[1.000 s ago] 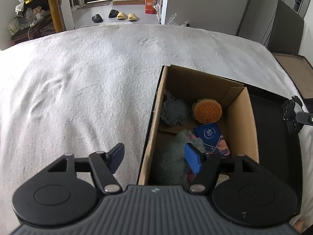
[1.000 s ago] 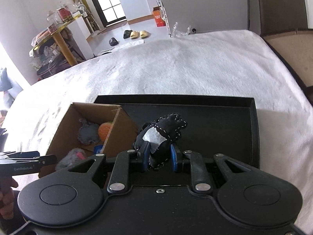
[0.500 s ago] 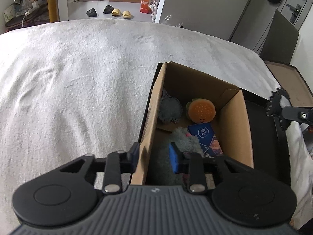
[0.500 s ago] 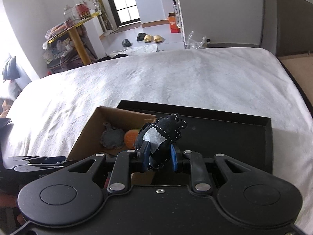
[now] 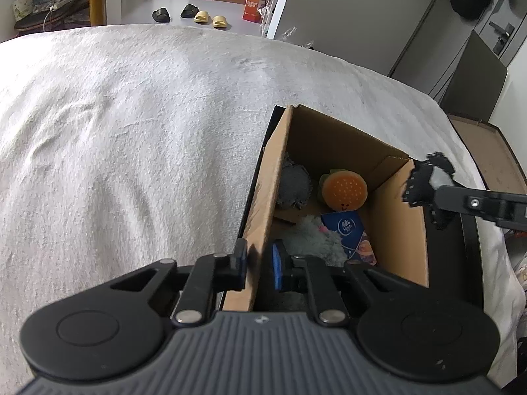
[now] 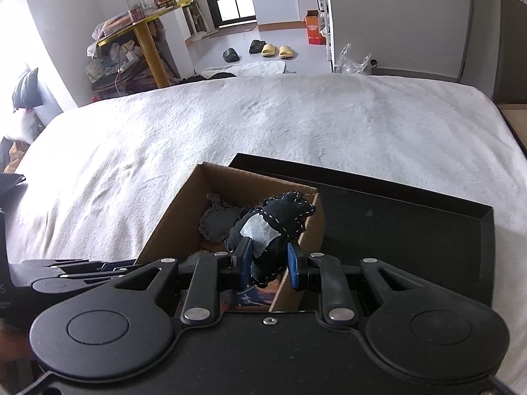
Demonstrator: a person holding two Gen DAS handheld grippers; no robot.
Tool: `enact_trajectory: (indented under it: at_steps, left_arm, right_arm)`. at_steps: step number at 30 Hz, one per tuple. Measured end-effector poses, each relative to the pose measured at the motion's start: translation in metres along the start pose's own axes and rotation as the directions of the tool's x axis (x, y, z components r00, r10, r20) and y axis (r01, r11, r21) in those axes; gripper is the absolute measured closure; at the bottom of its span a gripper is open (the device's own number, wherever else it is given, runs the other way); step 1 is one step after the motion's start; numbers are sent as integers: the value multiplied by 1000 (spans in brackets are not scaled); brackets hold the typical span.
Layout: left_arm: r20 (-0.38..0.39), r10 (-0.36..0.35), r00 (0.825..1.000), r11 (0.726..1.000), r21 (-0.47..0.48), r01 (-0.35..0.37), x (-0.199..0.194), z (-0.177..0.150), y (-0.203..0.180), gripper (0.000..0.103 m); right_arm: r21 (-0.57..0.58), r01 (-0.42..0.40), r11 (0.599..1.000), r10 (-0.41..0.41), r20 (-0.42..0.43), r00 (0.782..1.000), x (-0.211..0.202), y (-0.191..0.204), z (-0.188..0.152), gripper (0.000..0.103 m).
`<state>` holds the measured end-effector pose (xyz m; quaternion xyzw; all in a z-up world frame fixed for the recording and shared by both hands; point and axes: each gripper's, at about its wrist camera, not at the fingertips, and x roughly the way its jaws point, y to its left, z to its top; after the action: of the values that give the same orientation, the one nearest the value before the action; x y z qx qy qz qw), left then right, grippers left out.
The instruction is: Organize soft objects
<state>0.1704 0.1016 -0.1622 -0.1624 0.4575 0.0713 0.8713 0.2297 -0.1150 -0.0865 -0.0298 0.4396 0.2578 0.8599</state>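
**Last plush nearly over the box**

Left wrist view: our left gripper (image 5: 259,265) has its fingers closed on the near-left wall of the cardboard box (image 5: 268,194). Inside lie a burger plush (image 5: 344,188), a grey plush (image 5: 294,186), a fluffy toy (image 5: 318,240) and a tissue pack (image 5: 346,227). At 3 o'clock hangs the black plush (image 5: 420,181).

Right wrist view: our right gripper (image 6: 269,265) pinches the black plush (image 6: 278,222) above the box's right wall, the black tray (image 6: 411,230) beside it at 2 o'clock. We judge only the drop remains.

Both wrist views look down, close; share cardboard box (image 5: 336,151) (image 6: 184,210), probably opposite sides.
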Motion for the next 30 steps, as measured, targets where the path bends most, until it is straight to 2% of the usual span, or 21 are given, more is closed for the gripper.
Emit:
enact_trajectory:
  at_steps: [9,13,17,19,28,30]
  left_arm:
    - [-3,-27,1000,999,-43,27,1,0,10,92]
    - [-2,-32,999,999,-34,32,1,0,10,92]
    - [-1,-33,999,999,-32,33,1,0,11,92]
    - [1,-32,999,999,-27,32,1,0,11,92]
    - [-9,-17,1000,1000,-13,17,2,0,6,91]
    - [-15,-19,1000,1000,-5,19,1,1,4,88]
  right_arm:
    - [-26,-6,1000,5,-33,999,15,21,4,80]
    - [-29,-22,999,21,-37,999,18,34,7,78]
    - [-40,-45,998,44,-32,999,23,45,8,71]
    - [-52,-50,997,49,-30,998,22,50,8,50]
    - [16,-44,999,44,-11,999,5,30,4,48]
    - [29,-40,999,40,-7,999,1,26,2,48]
